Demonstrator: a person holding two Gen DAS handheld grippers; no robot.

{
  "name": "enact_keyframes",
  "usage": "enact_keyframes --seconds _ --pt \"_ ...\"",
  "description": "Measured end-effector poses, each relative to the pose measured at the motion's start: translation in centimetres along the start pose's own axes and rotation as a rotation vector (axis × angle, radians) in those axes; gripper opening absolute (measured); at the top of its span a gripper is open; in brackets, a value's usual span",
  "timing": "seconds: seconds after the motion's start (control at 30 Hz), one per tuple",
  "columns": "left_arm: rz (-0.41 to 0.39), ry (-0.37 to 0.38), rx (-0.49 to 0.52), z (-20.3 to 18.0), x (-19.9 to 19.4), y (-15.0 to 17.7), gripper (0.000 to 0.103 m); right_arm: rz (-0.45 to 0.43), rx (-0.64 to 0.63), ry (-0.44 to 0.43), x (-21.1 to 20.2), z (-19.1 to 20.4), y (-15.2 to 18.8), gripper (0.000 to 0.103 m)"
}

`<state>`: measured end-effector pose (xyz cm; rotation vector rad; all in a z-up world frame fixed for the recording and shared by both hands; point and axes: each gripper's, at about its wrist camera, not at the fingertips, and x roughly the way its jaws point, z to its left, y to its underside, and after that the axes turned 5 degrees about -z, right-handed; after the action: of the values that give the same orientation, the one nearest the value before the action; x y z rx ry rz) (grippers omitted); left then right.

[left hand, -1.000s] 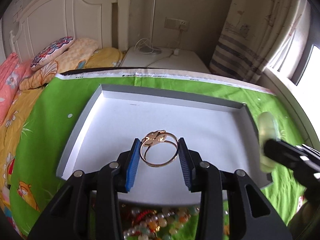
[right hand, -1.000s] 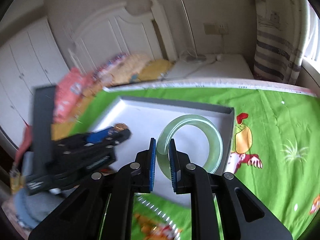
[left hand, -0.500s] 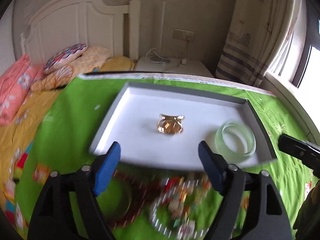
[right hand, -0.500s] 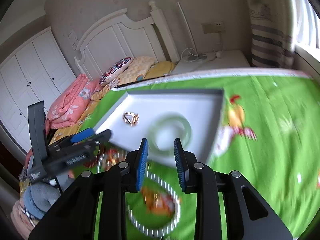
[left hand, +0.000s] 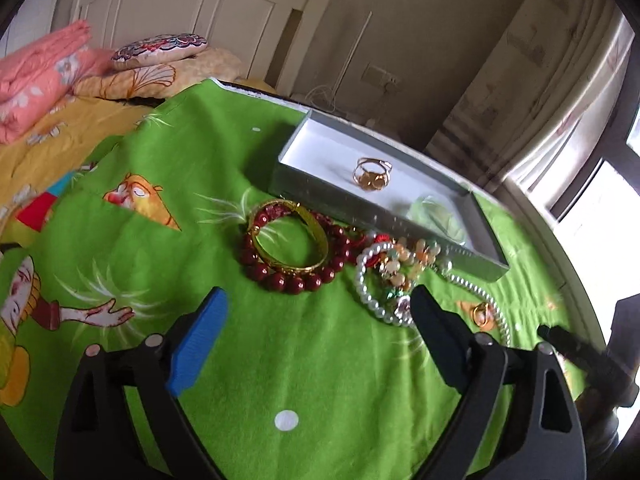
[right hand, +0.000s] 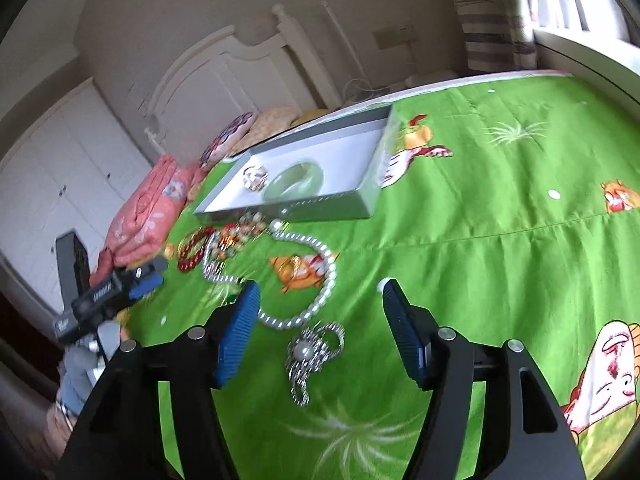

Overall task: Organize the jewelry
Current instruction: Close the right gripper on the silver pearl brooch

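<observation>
Both tongs, left (left hand: 316, 340) and right (right hand: 318, 328), have released the gold ring (left hand: 372, 174) and green bangle (right hand: 294, 182) into the tray (left hand: 304, 192) and now hang open over the remaining jewelry.

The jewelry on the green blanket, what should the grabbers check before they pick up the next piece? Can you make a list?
1. Left gripper jaws wide and empty: ok.
2. Right gripper jaws wide and empty: ok.
3. Tray has bare floor for more: ok. It holds the gold ring and green bangle.
4. Gold bangle lies free: not ok, it rests on the red bead bracelet.
5. Silver brooch lies apart, in front of the right jaws: ok.
6. Pearl necklace untangled from the bead pile: cannot tell.
</observation>
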<state>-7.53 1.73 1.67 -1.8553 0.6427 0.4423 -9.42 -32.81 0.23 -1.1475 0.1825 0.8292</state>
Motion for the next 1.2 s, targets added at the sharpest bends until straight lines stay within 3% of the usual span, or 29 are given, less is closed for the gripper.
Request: enact_keyframes --seconds 0.23,0.43,0.6,0.73,0.8,1.03,1.2 --pt "0.026 0.001 0.009 -0.6 0.7 -0.1 0.093 0.088 -0.257 0.141 1.9 4.7 1.9 0.062" --pt "0.007 0.038 -0.012 -0.2 0.3 -0.3 0.095 0.151 -0.241 0.209 3.2 3.9 1.9 0.062" --pt "0.008 0.052 -0.013 -0.2 0.3 -0.3 0.096 0.180 -0.364 0.294 4.0 5.7 2.9 0.063" --pt "0.009 0.055 -0.014 -0.4 0.2 -0.3 0.096 0.182 -0.374 0.280 3.7 5.8 3.2 0.056" --pt "0.008 0.059 -0.013 -0.3 0.2 -0.3 0.096 0.171 -0.386 0.266 3.4 5.8 3.4 0.042" --pt "0.009 0.060 -0.012 -0.4 0.3 -0.2 0.097 0.154 -0.371 0.257 3.1 5.7 3.4 0.042" --pt "0.018 0.057 0.000 -0.5 0.4 -0.2 0.097 0.102 -0.295 0.198 1.8 4.6 2.9 0.042"
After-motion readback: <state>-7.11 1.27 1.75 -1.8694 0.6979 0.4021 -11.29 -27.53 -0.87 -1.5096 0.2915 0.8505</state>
